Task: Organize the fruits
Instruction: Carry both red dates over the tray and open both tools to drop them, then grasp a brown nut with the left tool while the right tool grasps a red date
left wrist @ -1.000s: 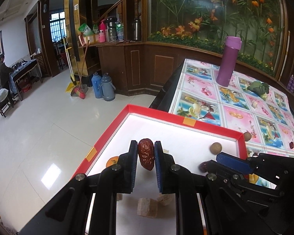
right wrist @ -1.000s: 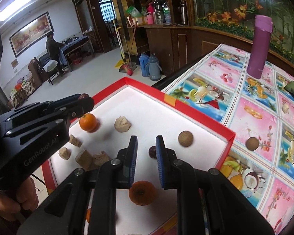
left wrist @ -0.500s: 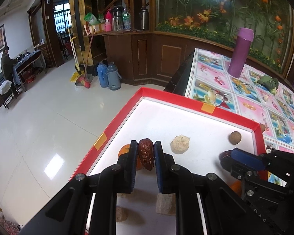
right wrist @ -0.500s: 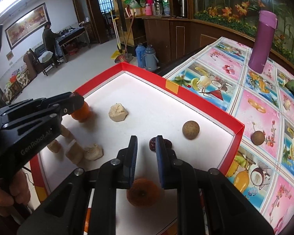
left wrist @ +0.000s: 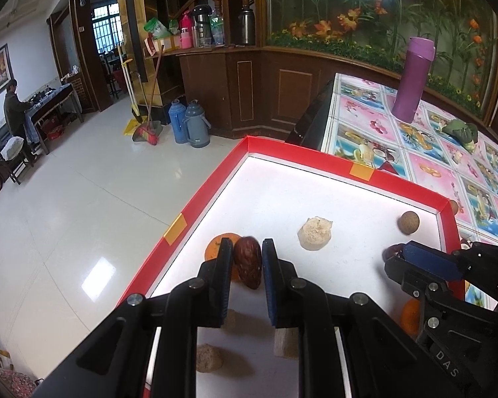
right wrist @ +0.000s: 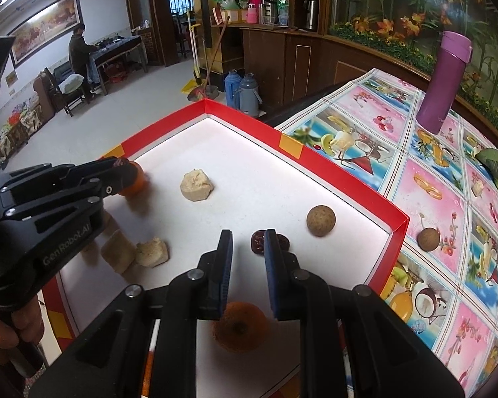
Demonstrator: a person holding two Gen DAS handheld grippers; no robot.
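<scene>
A red-rimmed white tray (left wrist: pixel 332 161) (right wrist: pixel 332 165) holds the fruits. My left gripper (left wrist: pixel 247 260) is shut on a dark red date (left wrist: pixel 248 265), low over the tray's left side, right beside a small orange (left wrist: pixel 217 248). It shows in the right wrist view (right wrist: pixel 116 169) at left. My right gripper (right wrist: pixel 248 248) is open and empty above the tray floor. A second date (right wrist: pixel 258 242) lies just past its right finger. An orange (right wrist: pixel 240 326) lies under it. A brown round fruit (right wrist: pixel 321 220) sits near the tray's right rim.
Several beige lumps (right wrist: pixel 196 185) (right wrist: pixel 151 252) lie in the tray. Another brown round fruit (right wrist: pixel 428 238) lies on the patterned tablecloth (right wrist: pixel 431 179) outside the tray. A purple bottle (right wrist: pixel 445 83) stands at the table's far end. The floor drops away left of the tray.
My left gripper has carried the date down and toward the small orange at the tray's left side. My right gripper has drifted slightly, staying open near the second date.
</scene>
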